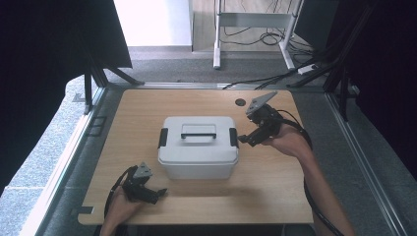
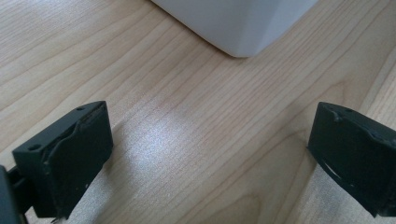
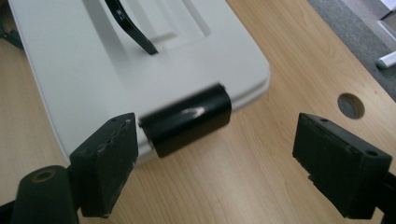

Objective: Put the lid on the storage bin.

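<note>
Grey box [image 1: 198, 147] sits mid-counter [image 1: 275, 187], its black latch [image 3: 186, 119] just ahead of the released right claw [image 3: 215, 154]; left claw [image 2: 205, 158] released, box beyond it. A skewed bite could slip off the latch

white lidded box [image 1: 198, 147] on wooden table [image 1: 275, 182]

One lidded box [image 1: 198, 147], two black latches [image 1: 233, 137], one handle [image 1: 198, 131], one table [image 1: 275, 182]
</note>
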`<state>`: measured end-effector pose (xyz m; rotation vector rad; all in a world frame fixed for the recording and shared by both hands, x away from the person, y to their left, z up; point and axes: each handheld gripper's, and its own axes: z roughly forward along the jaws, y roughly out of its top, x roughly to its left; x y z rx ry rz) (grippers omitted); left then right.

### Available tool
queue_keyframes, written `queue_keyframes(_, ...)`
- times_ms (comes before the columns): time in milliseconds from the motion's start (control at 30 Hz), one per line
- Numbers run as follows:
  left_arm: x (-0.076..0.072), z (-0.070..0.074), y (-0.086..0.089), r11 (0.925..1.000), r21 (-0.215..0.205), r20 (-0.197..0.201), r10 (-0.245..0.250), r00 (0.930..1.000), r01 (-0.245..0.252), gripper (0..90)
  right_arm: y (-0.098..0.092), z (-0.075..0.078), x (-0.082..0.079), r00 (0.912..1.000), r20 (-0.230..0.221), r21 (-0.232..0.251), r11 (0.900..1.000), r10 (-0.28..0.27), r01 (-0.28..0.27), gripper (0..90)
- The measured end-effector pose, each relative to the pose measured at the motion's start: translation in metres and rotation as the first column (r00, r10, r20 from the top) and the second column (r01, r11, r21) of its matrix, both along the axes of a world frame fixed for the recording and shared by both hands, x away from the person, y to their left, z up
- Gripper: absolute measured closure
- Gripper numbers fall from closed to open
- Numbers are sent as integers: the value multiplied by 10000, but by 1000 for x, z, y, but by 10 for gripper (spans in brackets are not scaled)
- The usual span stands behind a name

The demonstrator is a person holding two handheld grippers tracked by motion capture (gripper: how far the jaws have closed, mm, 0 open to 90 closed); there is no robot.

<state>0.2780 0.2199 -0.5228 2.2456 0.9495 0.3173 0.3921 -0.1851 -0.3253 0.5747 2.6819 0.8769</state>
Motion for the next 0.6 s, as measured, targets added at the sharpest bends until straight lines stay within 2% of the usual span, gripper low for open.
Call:
queue_keyframes(333,0,0,0,10000,-6,2,13,10000,-13,0,-36,-7,-11,9969,137,192,9969,-770,767,128)
queue_keyframes(433,0,0,0,10000,-4,-12,10,10000,-10,0,-51,-11,-18,9933,194,399,9927,-1143,1135,114)
queue_keyframes(600,0,0,0,10000,-3,-13,12,10000,-12,0,-65,-19,-24,9876,174,615,9860,-1562,1548,104)
